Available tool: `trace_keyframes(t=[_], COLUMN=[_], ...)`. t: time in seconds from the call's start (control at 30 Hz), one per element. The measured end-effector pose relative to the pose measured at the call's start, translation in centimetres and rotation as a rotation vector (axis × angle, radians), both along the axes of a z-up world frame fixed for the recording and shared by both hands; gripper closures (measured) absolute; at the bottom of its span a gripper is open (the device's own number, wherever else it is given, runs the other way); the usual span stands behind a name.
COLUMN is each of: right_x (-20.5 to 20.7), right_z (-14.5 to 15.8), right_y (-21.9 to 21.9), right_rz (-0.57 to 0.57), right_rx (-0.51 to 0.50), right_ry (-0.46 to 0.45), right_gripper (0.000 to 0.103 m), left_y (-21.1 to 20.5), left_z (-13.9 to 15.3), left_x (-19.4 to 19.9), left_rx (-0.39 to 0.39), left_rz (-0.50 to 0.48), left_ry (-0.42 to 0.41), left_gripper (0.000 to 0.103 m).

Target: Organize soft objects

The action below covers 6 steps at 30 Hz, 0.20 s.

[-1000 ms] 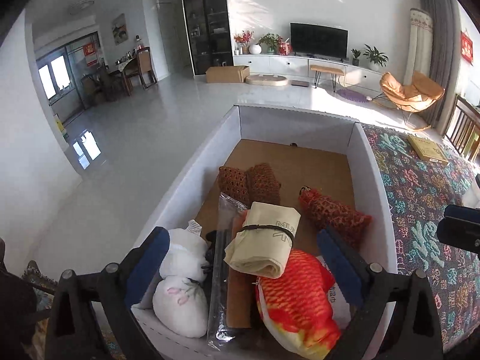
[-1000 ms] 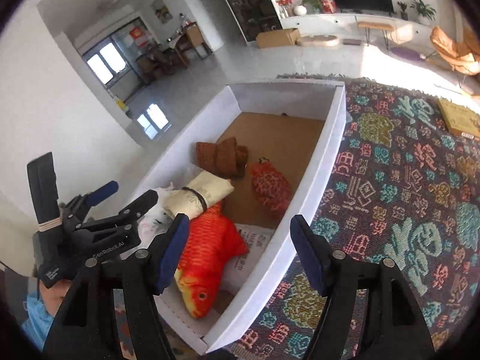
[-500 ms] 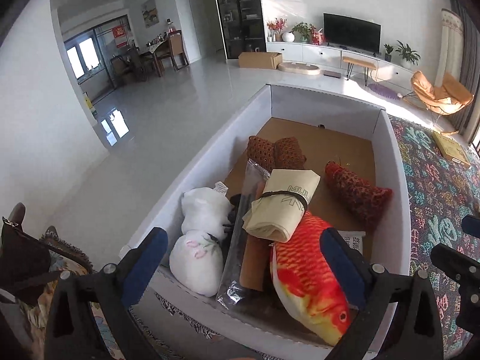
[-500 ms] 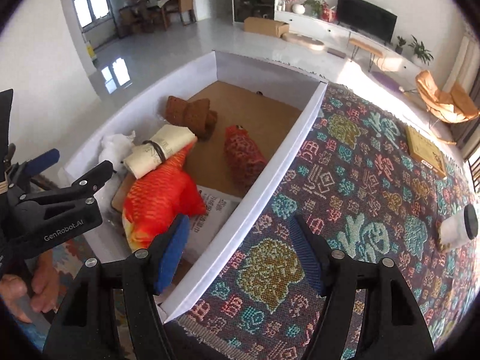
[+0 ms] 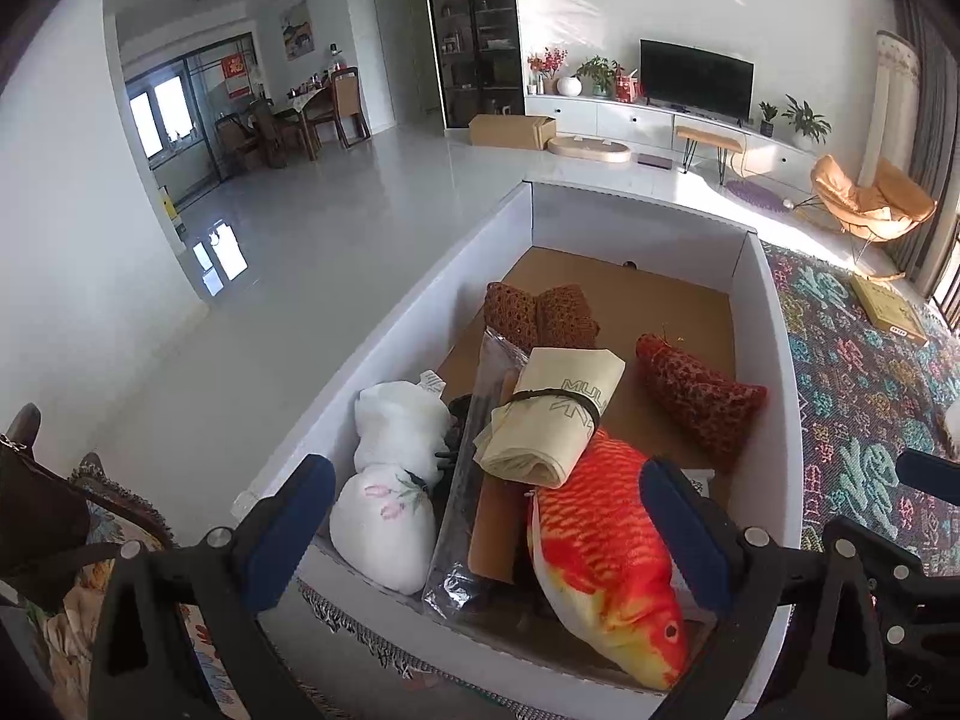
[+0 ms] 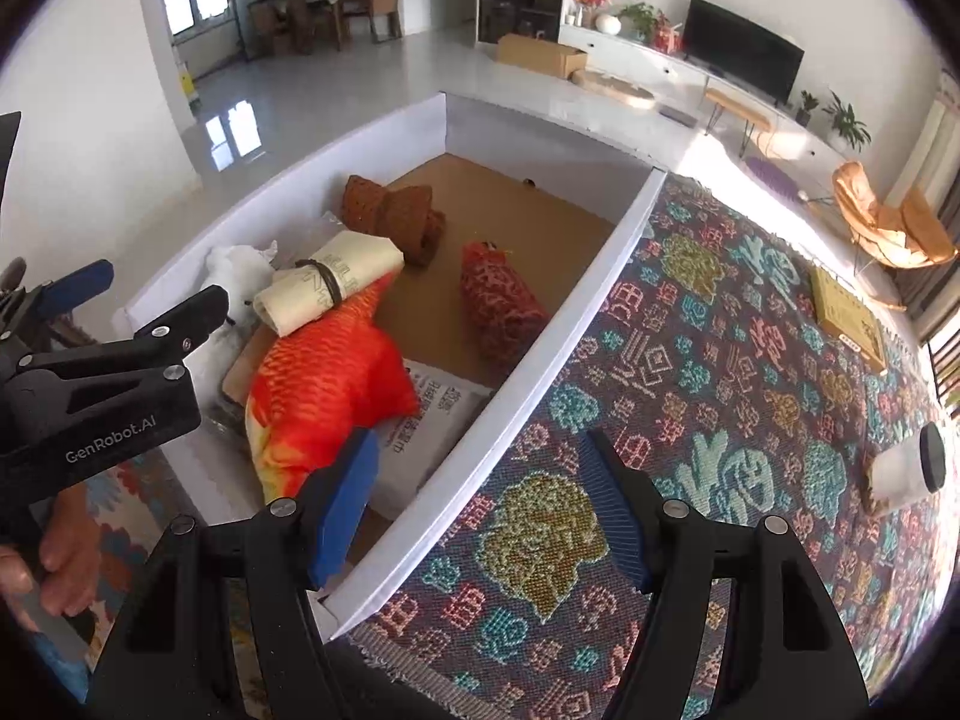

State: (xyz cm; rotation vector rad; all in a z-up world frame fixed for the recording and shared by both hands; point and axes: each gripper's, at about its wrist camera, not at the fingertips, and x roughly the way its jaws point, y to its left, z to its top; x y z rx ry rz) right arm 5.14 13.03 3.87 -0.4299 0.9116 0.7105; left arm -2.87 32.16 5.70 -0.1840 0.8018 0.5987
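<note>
A white cardboard box (image 5: pixel 384 360) holds the soft things. An orange fish plush (image 5: pixel 606 540) lies at its near end, with a cream rolled cloth bag (image 5: pixel 552 414) resting on its tail. Beside them are a white plush (image 5: pixel 390 480), a clear packet (image 5: pixel 462 516), brown knit rolls (image 5: pixel 540 315) and a red knit pouch (image 5: pixel 702 396). My left gripper (image 5: pixel 486 528) hangs open above the box's near end, holding nothing. My right gripper (image 6: pixel 480 504) is open and empty over the box's right wall (image 6: pixel 540 372), near the fish plush (image 6: pixel 324 378).
A patterned woven cloth (image 6: pixel 720 420) covers the surface right of the box. On it lie a yellowish flat box (image 6: pixel 846 312) and a white jar with a black lid (image 6: pixel 906 468). A hand (image 6: pixel 60 546) holds the left gripper. A dark bag (image 5: pixel 36 516) sits at left.
The left gripper backed off toward the box's near end. The right gripper swung right and rolled, so it now looks over the box wall and the cloth. Nothing was taken hold of.
</note>
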Motion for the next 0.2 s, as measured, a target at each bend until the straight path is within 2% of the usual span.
trace_keyframes(t=[0.1,0.2], right_x=[-0.1,-0.1], right_z=[-0.1,-0.1], right_y=[-0.4,-1.4], right_rz=[-0.004,-0.02], right_rx=[0.012,0.027], right_ry=[-0.002,-0.007], right_gripper=[0.031,0.031], left_y=[-0.5,-1.2], left_z=[0.1,0.0], left_x=[-0.4,-0.2], left_rx=[0.044,0.063], left_rz=[0.028,0.007], left_ry=[-0.026,-0.012], left_gripper=[0.0,0.0])
